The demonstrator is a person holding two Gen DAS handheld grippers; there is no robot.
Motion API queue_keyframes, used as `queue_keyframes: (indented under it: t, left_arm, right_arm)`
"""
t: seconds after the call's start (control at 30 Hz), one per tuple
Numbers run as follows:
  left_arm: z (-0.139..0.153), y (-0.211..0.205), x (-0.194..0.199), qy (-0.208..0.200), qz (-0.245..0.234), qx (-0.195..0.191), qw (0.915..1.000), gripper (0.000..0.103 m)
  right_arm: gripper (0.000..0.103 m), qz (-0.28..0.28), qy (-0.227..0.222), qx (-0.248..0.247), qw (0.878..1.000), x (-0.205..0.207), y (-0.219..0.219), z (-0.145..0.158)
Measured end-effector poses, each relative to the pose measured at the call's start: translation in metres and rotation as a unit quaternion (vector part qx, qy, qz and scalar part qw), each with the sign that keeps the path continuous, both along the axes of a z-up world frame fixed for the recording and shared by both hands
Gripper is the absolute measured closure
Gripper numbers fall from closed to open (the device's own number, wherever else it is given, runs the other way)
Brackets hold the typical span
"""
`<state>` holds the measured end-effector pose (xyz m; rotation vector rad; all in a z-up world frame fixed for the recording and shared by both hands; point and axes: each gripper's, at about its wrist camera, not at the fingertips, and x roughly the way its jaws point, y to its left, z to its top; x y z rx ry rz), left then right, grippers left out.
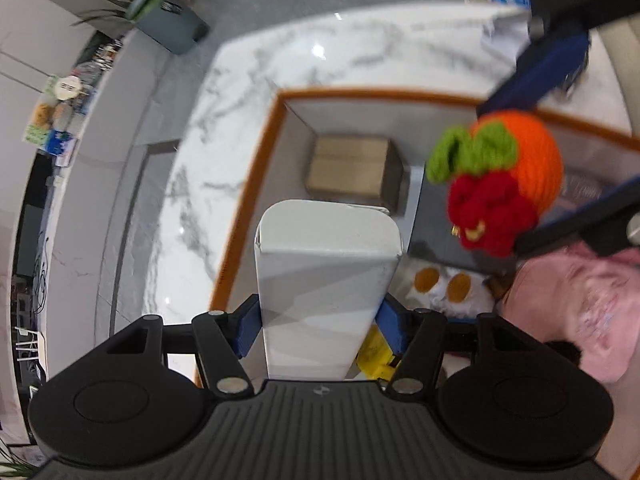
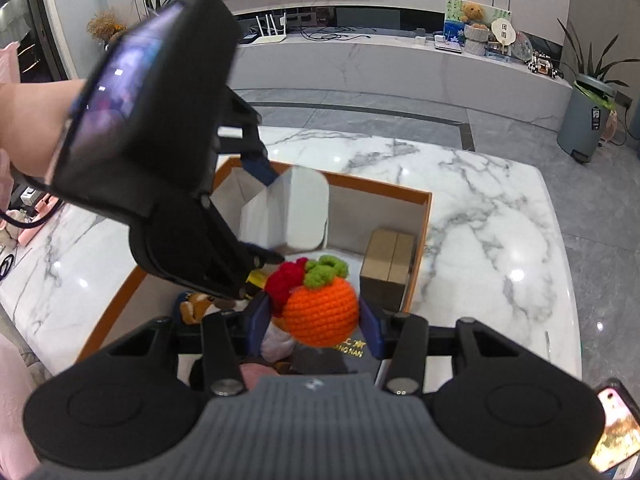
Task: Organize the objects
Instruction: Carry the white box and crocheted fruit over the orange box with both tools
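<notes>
My left gripper (image 1: 320,320) is shut on a tall white box (image 1: 326,276) and holds it above the open storage box (image 1: 256,184) with the orange-brown rim. My right gripper (image 2: 316,320) is shut on an orange crocheted fruit (image 2: 322,316) with green leaves and a red tuft, held over the same storage box (image 2: 424,216). The fruit (image 1: 516,168) shows at the right of the left wrist view, and the white box (image 2: 296,212) shows behind the left gripper in the right wrist view. A brown cardboard box (image 1: 354,166) lies inside the storage box.
The storage box stands on a white marble table (image 2: 480,216). It also holds a small plush toy (image 1: 444,292), a yellow item (image 1: 376,354) and a dark book (image 2: 344,354). Pink cloth (image 1: 580,304) lies at the right. A phone (image 2: 616,432) lies on the table's right edge.
</notes>
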<state>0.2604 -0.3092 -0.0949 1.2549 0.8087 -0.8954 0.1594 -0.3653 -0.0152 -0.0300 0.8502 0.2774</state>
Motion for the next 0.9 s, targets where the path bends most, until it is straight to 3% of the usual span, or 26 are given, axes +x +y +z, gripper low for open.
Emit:
queue_keyframes:
  t: [0.1, 0.5, 0.83, 0.9]
  left_arm:
    - [-0.011, 0.001, 0.003, -0.006, -0.009, 0.013, 0.9999, 0.032]
    - [-0.028, -0.001, 0.006, -0.001, -0.025, 0.005, 0.9997, 0.032]
    - [-0.037, 0.006, 0.010, 0.006, -0.019, -0.020, 0.9996, 0.029]
    - [-0.034, 0.009, 0.009, 0.005, -0.018, -0.030, 0.9994, 0.025]
  right_arm:
    - [0.053, -0.001, 0.003, -0.004, 1.000, 0.005, -0.002, -0.005]
    - [0.053, -0.017, 0.012, 0.001, 1.000, 0.012, -0.007, -0.013]
    - [0.053, -0.021, 0.022, 0.000, 1.000, 0.015, -0.009, -0.020]
    - [0.053, -0.022, 0.024, -0.001, 0.999, 0.016, -0.009, -0.022]
